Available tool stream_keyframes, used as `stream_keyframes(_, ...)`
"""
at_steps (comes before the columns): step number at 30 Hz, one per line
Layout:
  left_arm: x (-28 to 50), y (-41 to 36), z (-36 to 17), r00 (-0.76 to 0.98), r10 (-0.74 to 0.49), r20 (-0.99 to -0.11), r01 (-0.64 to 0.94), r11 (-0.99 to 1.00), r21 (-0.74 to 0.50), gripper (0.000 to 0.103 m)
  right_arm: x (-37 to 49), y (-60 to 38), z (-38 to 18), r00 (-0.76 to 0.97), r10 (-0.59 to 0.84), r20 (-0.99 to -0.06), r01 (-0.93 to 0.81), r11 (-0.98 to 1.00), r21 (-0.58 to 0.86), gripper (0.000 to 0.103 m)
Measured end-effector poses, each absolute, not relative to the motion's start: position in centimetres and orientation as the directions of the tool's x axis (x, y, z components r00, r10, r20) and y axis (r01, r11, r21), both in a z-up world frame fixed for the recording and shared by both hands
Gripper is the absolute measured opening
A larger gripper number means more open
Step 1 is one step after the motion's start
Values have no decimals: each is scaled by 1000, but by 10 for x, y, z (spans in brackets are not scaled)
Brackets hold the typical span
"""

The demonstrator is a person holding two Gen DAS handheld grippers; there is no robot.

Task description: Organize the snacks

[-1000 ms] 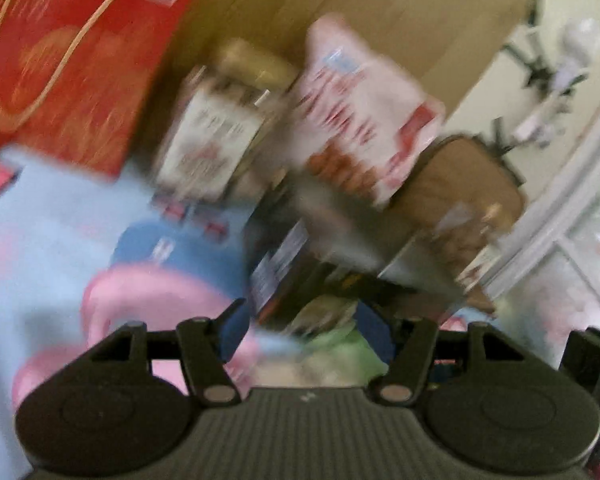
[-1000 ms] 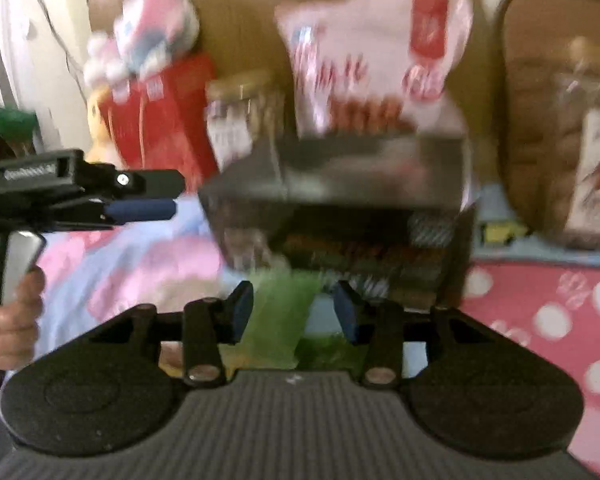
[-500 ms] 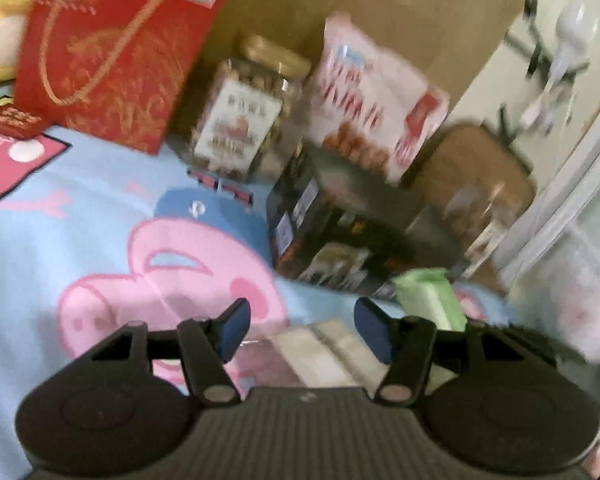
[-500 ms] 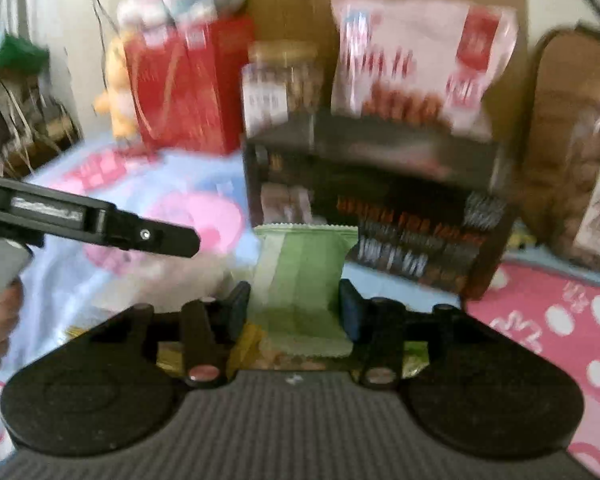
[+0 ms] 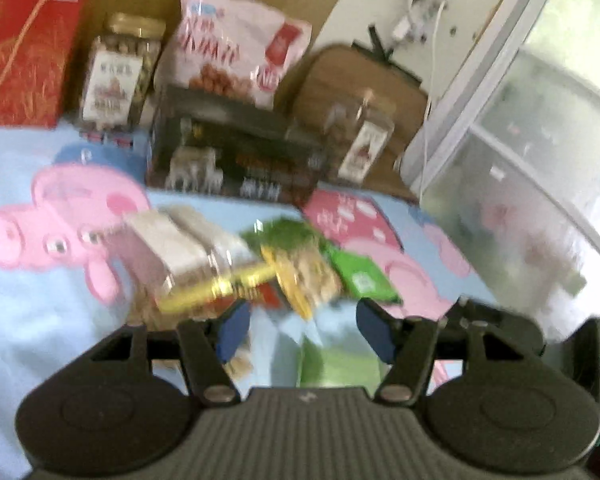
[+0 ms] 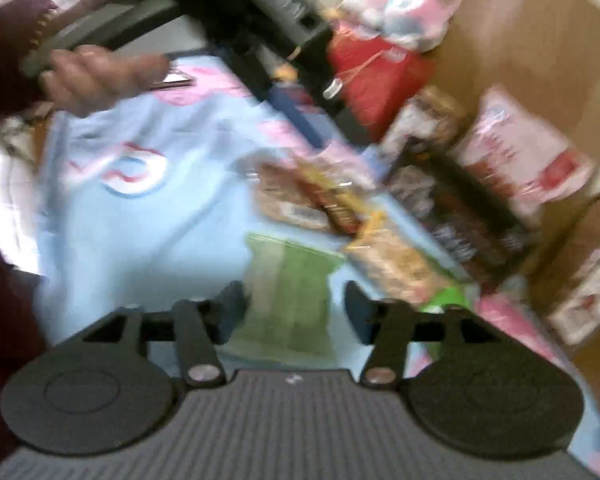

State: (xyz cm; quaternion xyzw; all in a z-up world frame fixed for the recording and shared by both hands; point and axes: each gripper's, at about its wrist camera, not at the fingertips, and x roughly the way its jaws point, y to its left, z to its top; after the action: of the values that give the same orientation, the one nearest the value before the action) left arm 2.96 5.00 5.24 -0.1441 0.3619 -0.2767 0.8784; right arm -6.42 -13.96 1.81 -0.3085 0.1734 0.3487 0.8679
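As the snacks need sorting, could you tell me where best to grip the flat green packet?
Take the flat green packet by its near short edge, coming in low from the front with the right tool: it lies flat, lengthwise between the open jaws.

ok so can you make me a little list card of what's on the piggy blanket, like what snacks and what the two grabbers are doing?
surface: blue cartoon-pig blanket
back row: red gift box, nut jar, pink snack bag, dark box
loose pile: clear-wrapped snack packs, yellow-trimmed pack, small green packet
nearest the right gripper: green pouch, lying flat
left gripper: open, holding nothing
right gripper: open, the pouch lies between its fingers
sharpness: both views blurred, labels unreadable
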Motion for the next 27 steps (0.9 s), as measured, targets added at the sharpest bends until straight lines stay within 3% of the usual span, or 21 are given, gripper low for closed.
stream_keyframes(10, 21, 16, 24, 490, -580, -650, 395, 813, -428, 60, -59, -173, 15, 684, 490, -540, -640, 759, -122, 66)
stream_keyframes(13, 15, 8, 20, 490, -588, -644, 417, 806, -419, 59, -58, -167, 9, 672, 514, -533, -634, 771, -56, 57)
stream_keyframes(15, 12, 5, 24, 501, -564, -657, 409, 823, -394, 59, -55, -163, 10, 663, 537, -522, -637, 770, -17, 38)
stream_keyframes(16, 12, 7, 26, 504, -559, -659, 401, 827, -394, 59, -55, -158, 10, 666, 534, -520, -638, 770, -27, 37)
stream_keyframes(21, 13, 25, 57, 544, -605, -582, 410, 796, -445, 59, -67, -156, 28, 693, 560, -454, -649, 759, -55, 33)
stream_keyframes(27, 54, 19, 95, 603, -593, -533, 441, 805, -397, 59, -26, -159, 55, 715, 567, -410, -626, 780, -13, 32)
